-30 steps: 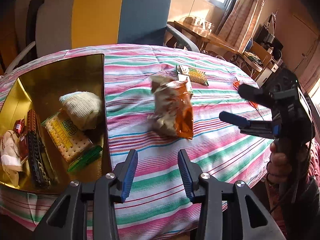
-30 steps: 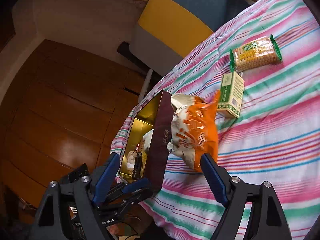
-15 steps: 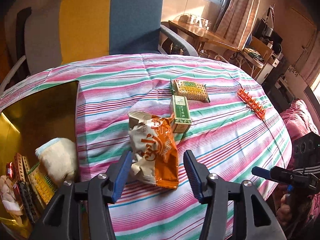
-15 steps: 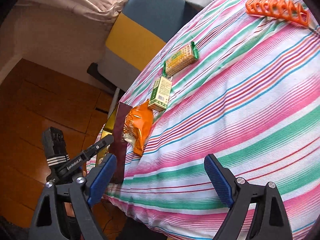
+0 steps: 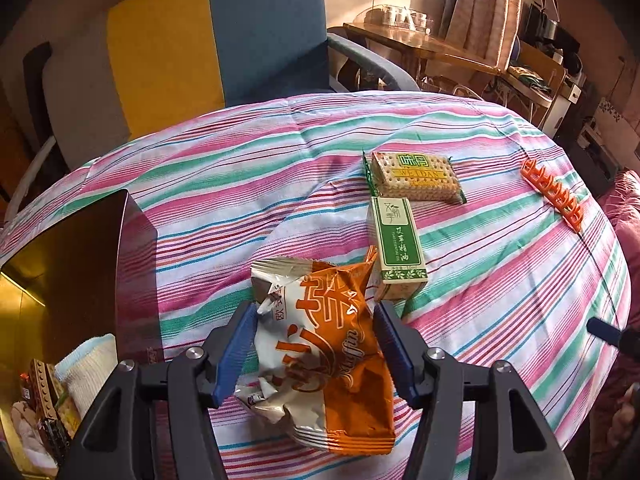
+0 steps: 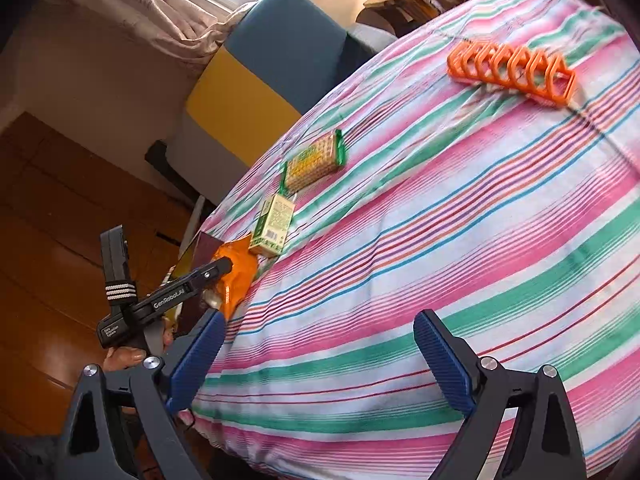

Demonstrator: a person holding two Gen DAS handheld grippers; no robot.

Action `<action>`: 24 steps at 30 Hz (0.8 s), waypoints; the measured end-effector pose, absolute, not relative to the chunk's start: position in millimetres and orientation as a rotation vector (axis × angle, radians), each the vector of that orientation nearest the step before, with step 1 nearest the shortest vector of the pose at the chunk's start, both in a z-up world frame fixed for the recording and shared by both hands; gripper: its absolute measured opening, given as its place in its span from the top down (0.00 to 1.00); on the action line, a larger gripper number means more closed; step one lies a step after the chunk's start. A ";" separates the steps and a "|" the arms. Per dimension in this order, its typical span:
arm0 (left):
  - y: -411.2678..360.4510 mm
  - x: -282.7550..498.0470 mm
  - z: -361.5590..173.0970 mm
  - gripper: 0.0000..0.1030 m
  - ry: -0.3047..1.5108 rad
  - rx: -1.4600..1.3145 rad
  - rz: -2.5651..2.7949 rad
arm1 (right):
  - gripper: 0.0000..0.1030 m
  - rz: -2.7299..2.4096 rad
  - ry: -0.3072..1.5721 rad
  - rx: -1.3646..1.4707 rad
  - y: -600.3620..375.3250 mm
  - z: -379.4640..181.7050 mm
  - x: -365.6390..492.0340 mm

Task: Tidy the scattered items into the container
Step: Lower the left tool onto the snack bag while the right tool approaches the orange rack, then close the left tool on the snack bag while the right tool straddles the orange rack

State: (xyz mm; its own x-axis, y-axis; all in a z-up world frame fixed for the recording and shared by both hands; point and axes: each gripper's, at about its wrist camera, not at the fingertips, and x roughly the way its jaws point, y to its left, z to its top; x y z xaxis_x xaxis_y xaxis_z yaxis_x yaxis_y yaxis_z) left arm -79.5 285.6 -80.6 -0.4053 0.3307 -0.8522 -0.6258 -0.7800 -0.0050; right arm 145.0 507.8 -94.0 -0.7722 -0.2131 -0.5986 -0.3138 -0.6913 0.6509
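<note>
While straddling the orange snack bag (image 5: pixel 328 344), left gripper (image 5: pixel 314 344) spread, not yet clamped. Right gripper (image 6: pixel 316 356) wide, empty. Next: pinch, lift toward gold box (image 5: pixel 60 280).

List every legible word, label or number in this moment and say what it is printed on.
"WEIDAN": cracker packet.
"Muffin": orange snack bag, between the left gripper's fingers.
"GenRobot.AI": left gripper's arm, seen from the right wrist view.
Green box: Chinese characters; its small print is too fine to read.

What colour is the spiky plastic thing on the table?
The plastic rack is bright orange, clearest in the right wrist view.
</note>
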 end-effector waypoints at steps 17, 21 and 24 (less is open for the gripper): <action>288.9 -88.4 -95.3 0.30 0.435 -1.242 2.227 | 0.07 2.399 0.325 -1.253 657.7 -70.0 61.9; 289.1 -90.9 -97.3 0.30 0.414 -1.262 2.215 | 0.07 2.377 0.248 -1.375 666.9 -81.9 38.1; 289.9 -94.0 -107.0 0.30 0.391 -1.328 2.170 | 0.08 2.346 0.246 -1.446 672.1 -93.5 28.3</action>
